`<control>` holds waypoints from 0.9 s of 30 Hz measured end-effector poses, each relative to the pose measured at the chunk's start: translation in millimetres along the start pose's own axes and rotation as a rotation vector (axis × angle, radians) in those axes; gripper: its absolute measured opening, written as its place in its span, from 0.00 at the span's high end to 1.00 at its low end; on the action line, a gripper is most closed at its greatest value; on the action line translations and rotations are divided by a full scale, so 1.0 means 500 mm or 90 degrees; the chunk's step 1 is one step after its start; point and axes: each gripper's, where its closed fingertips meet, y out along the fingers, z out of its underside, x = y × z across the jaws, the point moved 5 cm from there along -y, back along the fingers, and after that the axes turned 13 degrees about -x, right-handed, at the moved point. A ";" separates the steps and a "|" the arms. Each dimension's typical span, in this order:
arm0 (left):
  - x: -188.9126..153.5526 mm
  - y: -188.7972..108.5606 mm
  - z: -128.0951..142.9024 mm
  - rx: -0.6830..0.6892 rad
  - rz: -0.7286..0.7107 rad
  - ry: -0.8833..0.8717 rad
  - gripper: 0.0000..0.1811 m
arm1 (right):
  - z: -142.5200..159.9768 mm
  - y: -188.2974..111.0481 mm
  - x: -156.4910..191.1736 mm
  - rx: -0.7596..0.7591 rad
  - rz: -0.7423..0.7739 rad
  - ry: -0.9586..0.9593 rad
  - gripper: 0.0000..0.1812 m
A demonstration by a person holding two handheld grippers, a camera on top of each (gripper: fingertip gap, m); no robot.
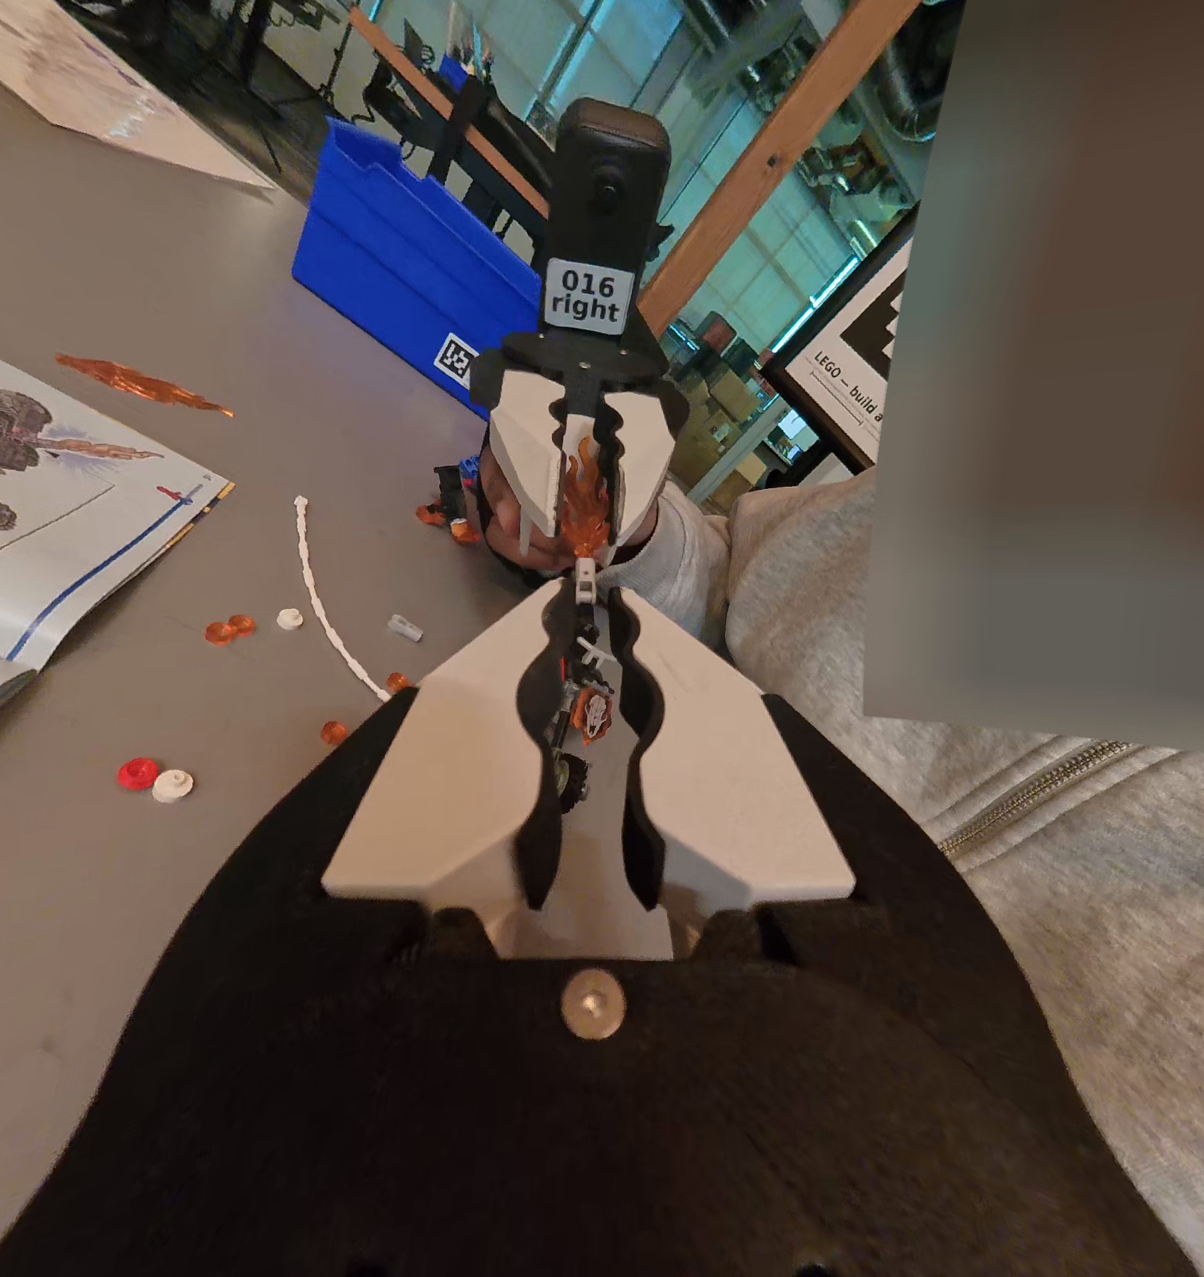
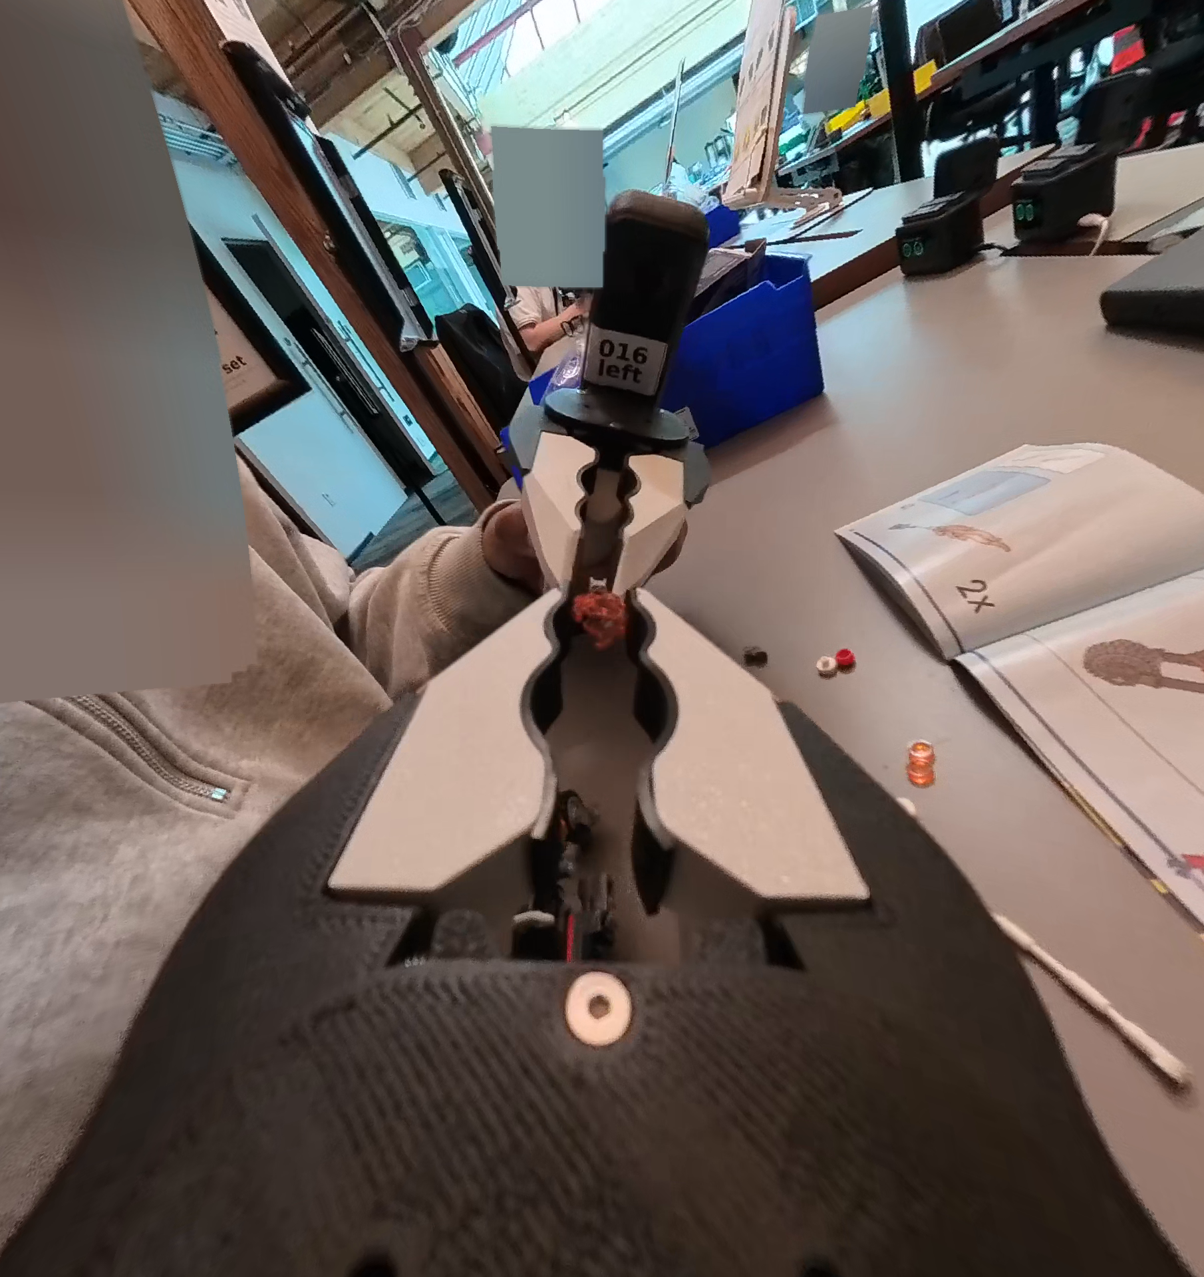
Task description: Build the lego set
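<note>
My left gripper [image 1: 585,596] is shut on a small black Lego assembly [image 1: 580,712] with a wheel and an orange shield. Its white end [image 1: 586,577] sticks out past the tips. My right gripper [image 1: 580,546] faces it tip to tip, shut on a clear orange flame piece [image 1: 585,501]. The flame's lower end touches the white end. In the right wrist view the flame [image 2: 599,618] sits between my right gripper's [image 2: 596,608] tips, with the left gripper [image 2: 596,582] just beyond. Both are held above the grey table [image 1: 171,276].
An open instruction booklet [image 1: 67,497] [image 2: 1104,622] lies on the table. A blue bin [image 1: 406,262] stands behind. Loose parts: a long orange flame [image 1: 143,383], a white chain [image 1: 316,601], orange studs [image 1: 229,629], a red stud [image 1: 136,772], a small black build [image 1: 450,497]. Only a small space, under 4 cm, lies between the two pairs of fingers. Both grippers' tips are roughly 12 centimeters from the red stud [image 1: 136,772]. Look for it in the right wrist view [image 2: 846,654] too.
</note>
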 end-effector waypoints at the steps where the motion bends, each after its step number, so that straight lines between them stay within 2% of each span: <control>1: -0.001 0.000 -0.001 -0.002 0.002 0.000 0.97 | -0.001 0.000 0.001 0.000 0.000 -0.009 0.93; 15: -0.004 0.001 -0.001 0.002 0.001 0.010 0.99 | 0.006 0.008 0.017 0.021 0.003 -0.097 0.93; 27: -0.008 0.000 -0.003 0.004 -0.005 0.039 0.99 | 0.003 0.007 0.015 0.002 -0.002 -0.080 0.93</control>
